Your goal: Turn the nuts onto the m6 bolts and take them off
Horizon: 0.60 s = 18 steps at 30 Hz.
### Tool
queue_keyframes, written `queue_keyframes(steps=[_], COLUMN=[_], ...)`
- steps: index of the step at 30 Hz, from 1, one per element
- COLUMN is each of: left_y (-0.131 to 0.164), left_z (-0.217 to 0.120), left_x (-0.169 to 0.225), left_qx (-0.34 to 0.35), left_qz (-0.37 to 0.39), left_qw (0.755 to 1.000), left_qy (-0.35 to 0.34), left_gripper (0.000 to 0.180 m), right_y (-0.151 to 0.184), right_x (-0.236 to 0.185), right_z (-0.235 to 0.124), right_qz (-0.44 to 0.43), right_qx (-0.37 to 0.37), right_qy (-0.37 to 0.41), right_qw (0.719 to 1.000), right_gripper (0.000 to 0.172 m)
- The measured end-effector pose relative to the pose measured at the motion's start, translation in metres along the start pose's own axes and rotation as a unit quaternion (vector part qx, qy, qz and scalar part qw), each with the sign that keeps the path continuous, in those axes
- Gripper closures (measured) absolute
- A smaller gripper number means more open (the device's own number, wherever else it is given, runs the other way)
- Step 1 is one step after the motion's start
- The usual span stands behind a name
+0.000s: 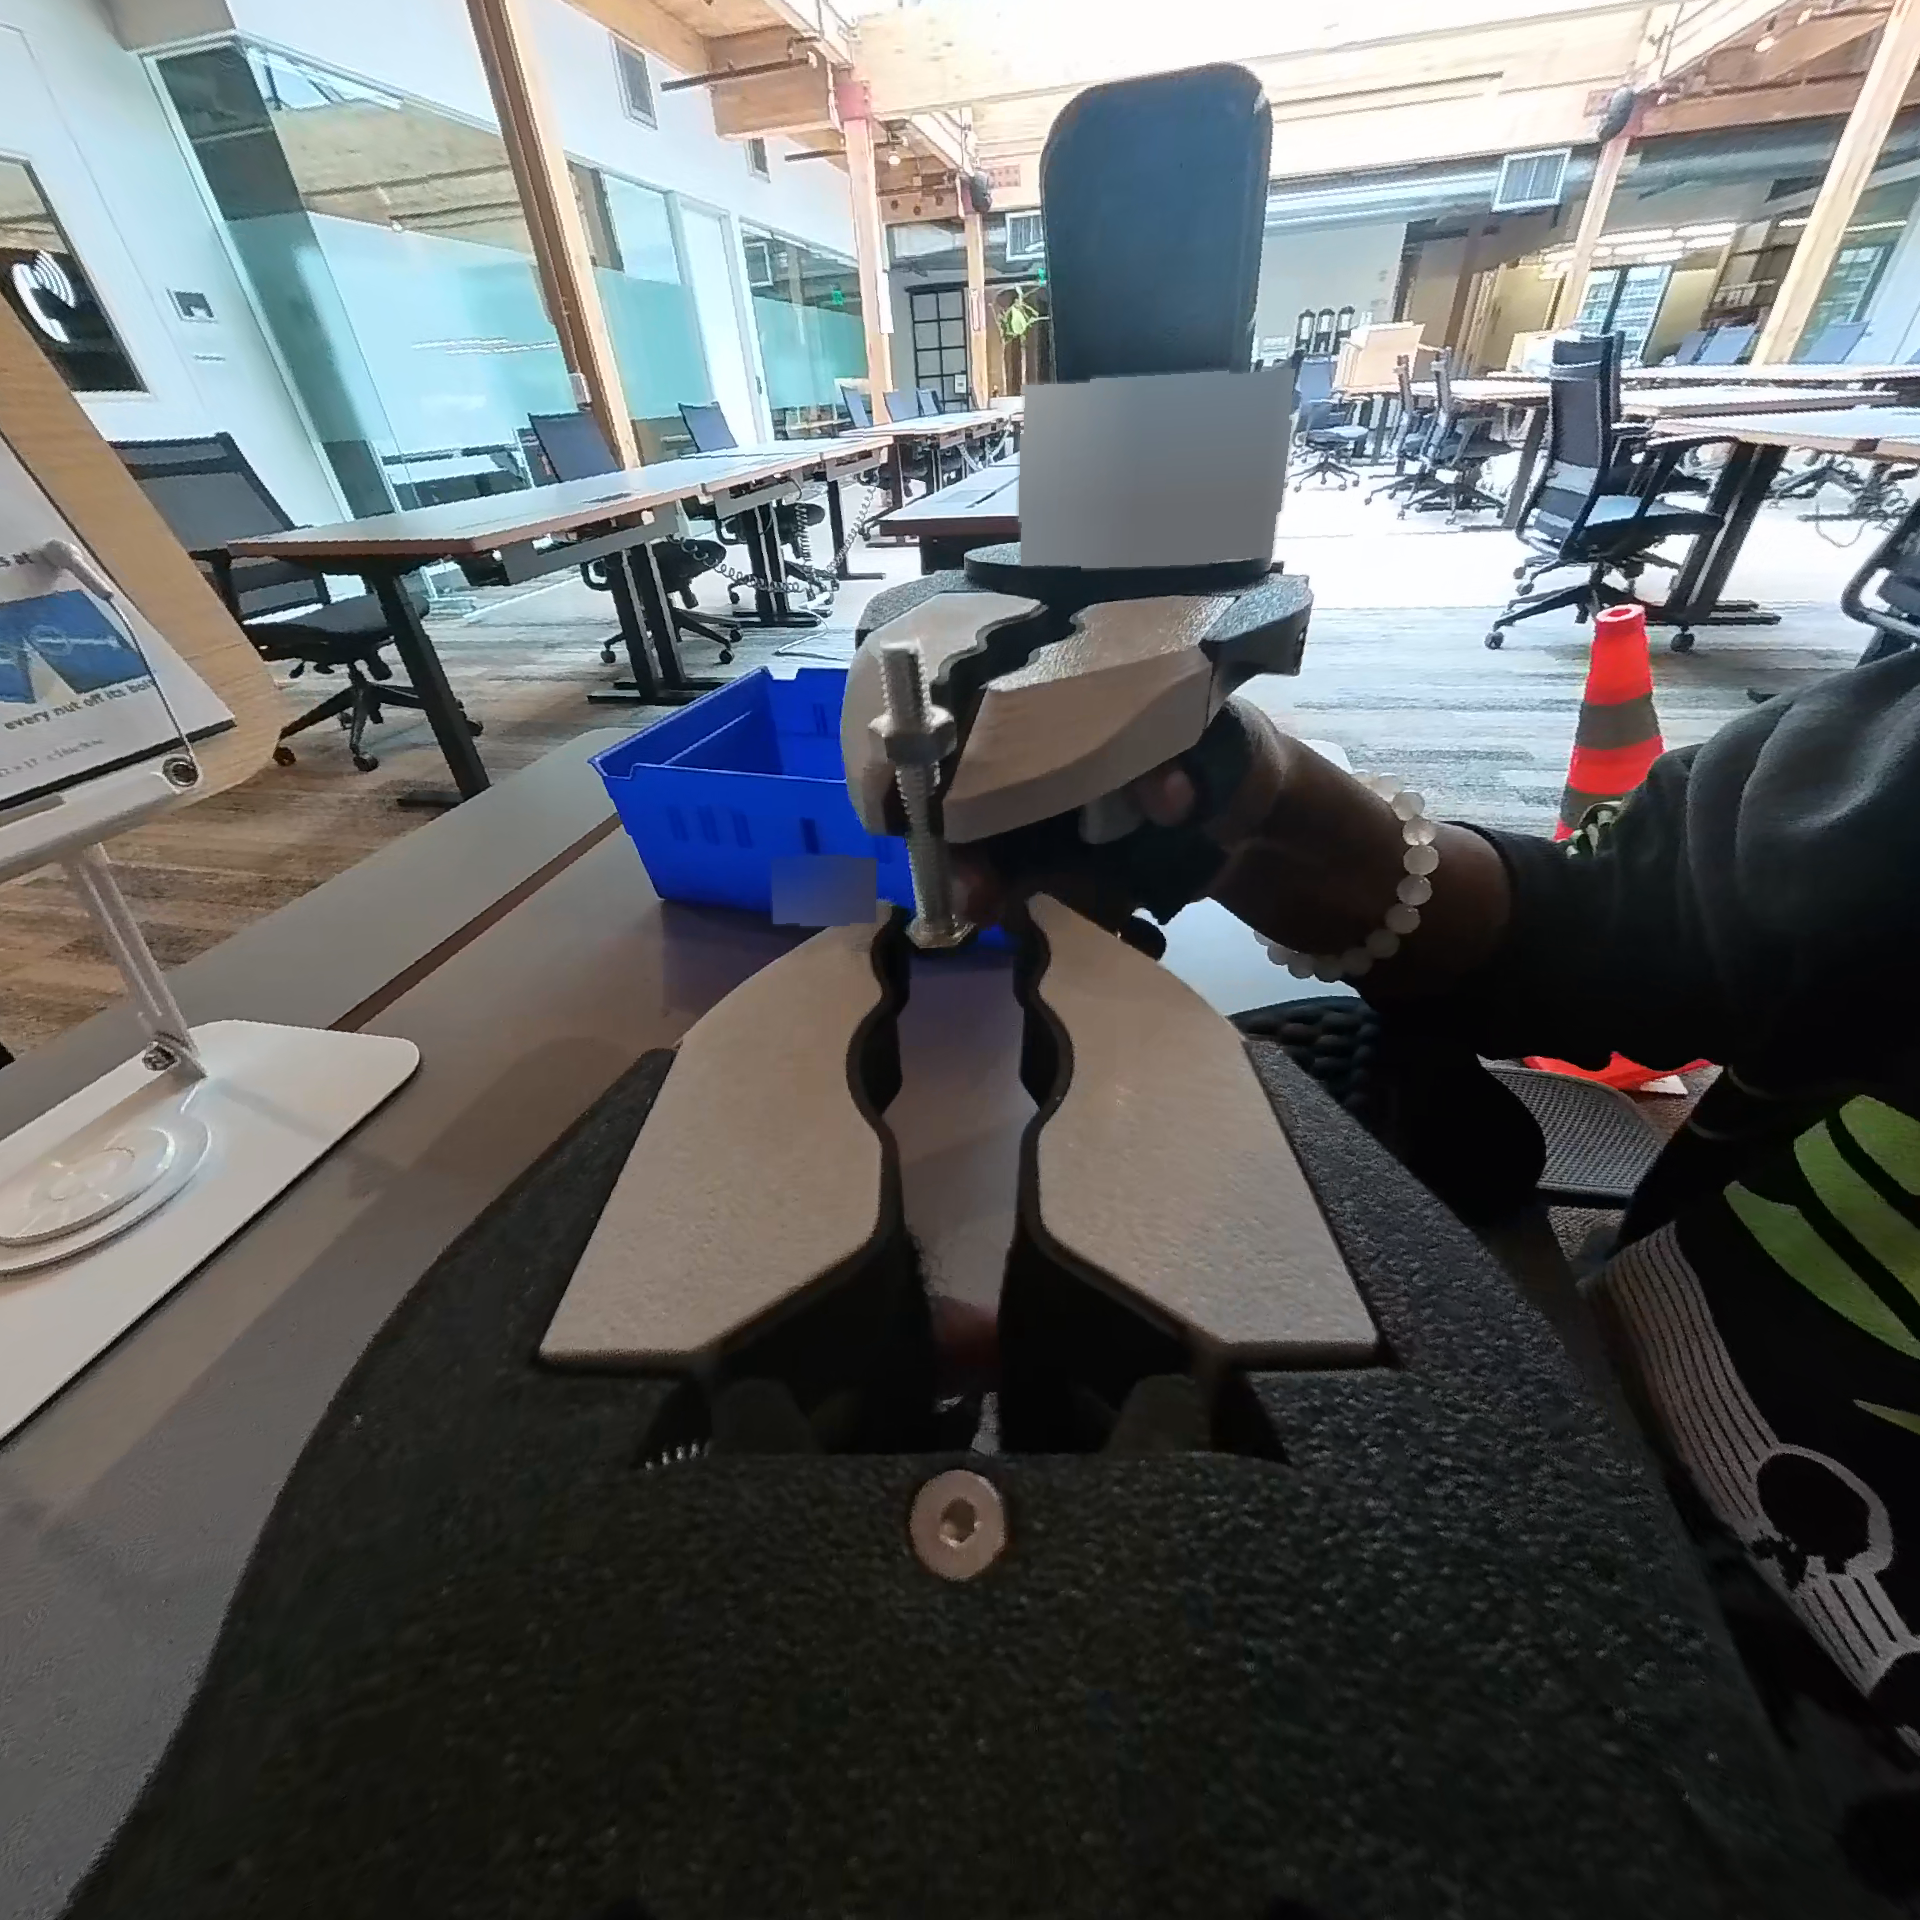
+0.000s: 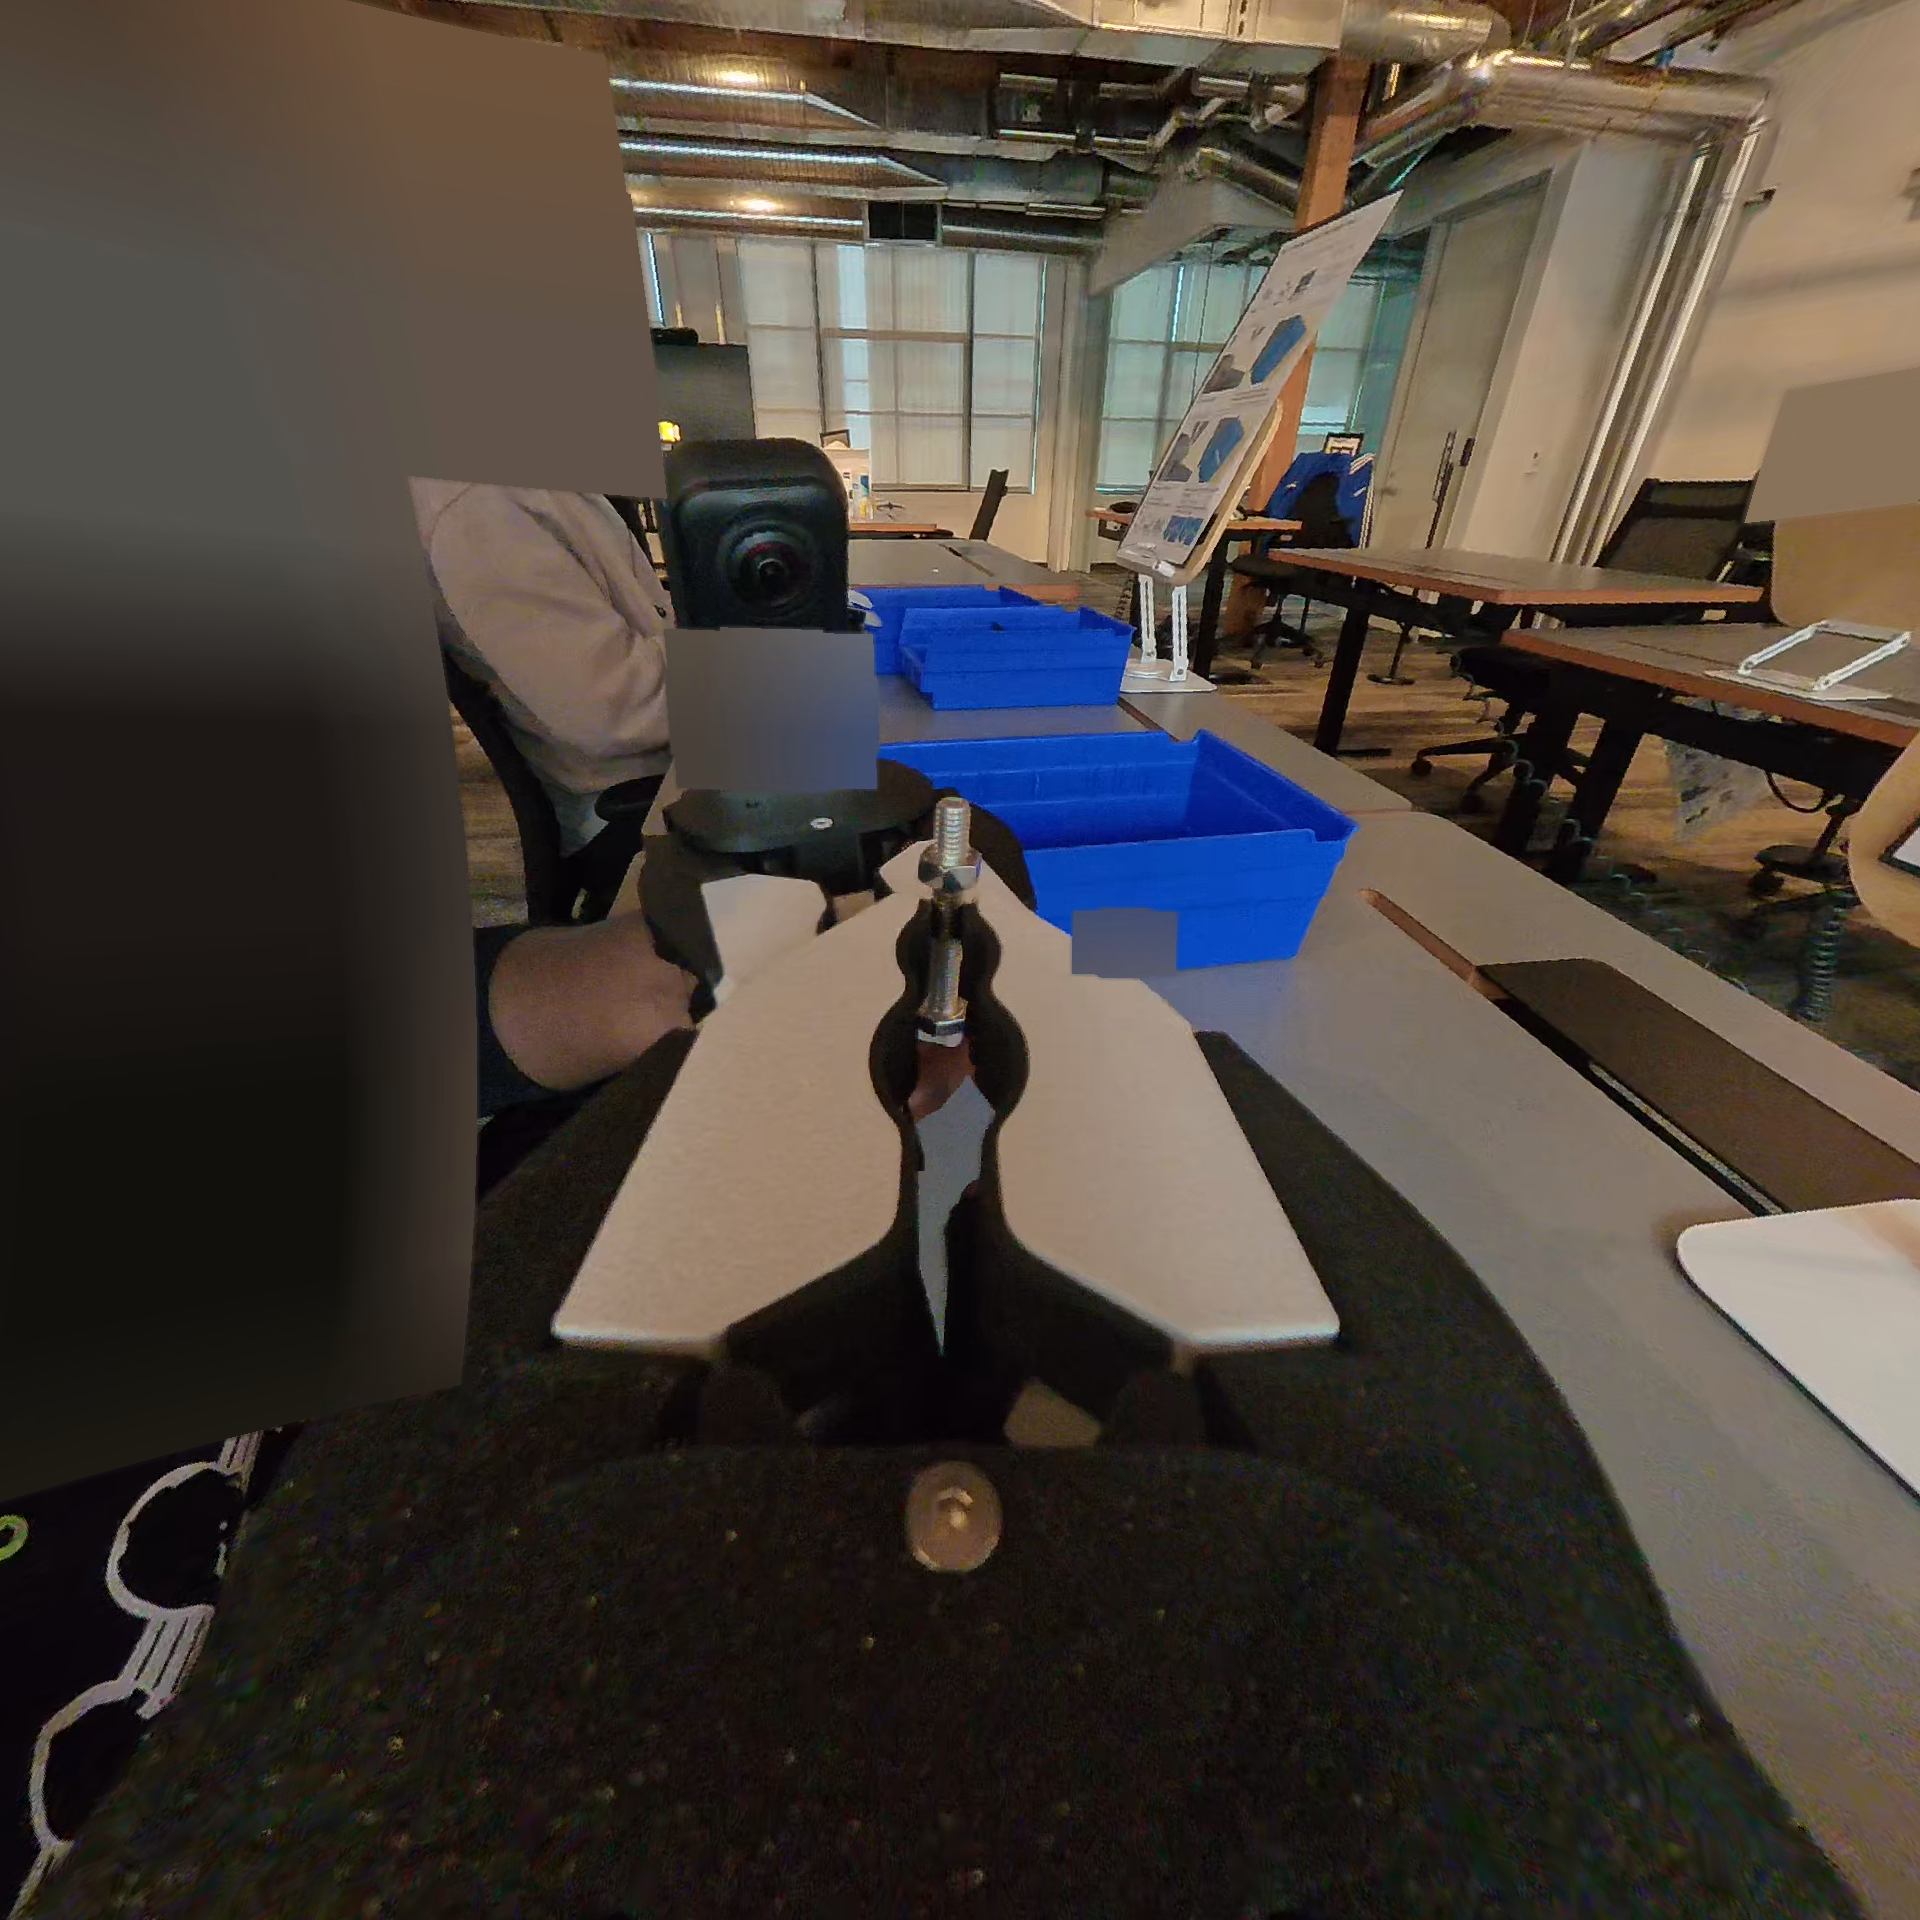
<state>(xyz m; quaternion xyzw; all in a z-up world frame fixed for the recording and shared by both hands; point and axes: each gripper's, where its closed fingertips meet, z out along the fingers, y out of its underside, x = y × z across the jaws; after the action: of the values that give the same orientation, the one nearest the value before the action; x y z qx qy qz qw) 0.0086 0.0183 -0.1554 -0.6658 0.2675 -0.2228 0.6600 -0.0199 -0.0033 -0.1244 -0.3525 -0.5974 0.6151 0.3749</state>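
A silver bolt (image 2: 940, 966) stands upright in my right gripper (image 2: 943, 899), which is shut on its shank. A hex nut (image 2: 951, 868) sits on the thread just above the fingertips, and the bolt's head (image 2: 940, 1029) hangs below in the finger hollow. In the left wrist view the right gripper (image 1: 894, 748) comes in from the right with the bolt (image 1: 925, 821) and its nut (image 1: 914, 732). My left gripper (image 1: 961, 925) is open. The bolt's head (image 1: 940, 932) shows between its tips, close to the left fingertip (image 1: 831, 977) and apart from the other. It holds nothing.
A blue bin (image 1: 727, 800) stands on the grey table (image 1: 416, 987) just beyond the grippers; it also shows in the right wrist view (image 2: 1174, 831). More blue bins (image 2: 1013, 649) stand farther back. A white stand (image 1: 156, 1101) is at the left, an orange cone (image 1: 1616, 717) on the floor. Tip to tip, the grippers are about 4 cm apart.
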Motion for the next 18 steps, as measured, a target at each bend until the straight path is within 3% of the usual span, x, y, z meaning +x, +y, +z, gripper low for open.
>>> queue_keyframes(steps=[18], left_y=[0.012], left_z=[0.001], left_x=[-0.008], left_qx=[0.007], left_qz=[0.005], left_qw=[1.0], left_qy=[-0.012], left_gripper=[0.172], right_y=[0.014], right_x=[0.005], right_z=[0.001], right_qz=[-0.011], right_qx=[-0.032], right_qy=[0.004], right_qw=[0.999], right_gripper=[0.167])
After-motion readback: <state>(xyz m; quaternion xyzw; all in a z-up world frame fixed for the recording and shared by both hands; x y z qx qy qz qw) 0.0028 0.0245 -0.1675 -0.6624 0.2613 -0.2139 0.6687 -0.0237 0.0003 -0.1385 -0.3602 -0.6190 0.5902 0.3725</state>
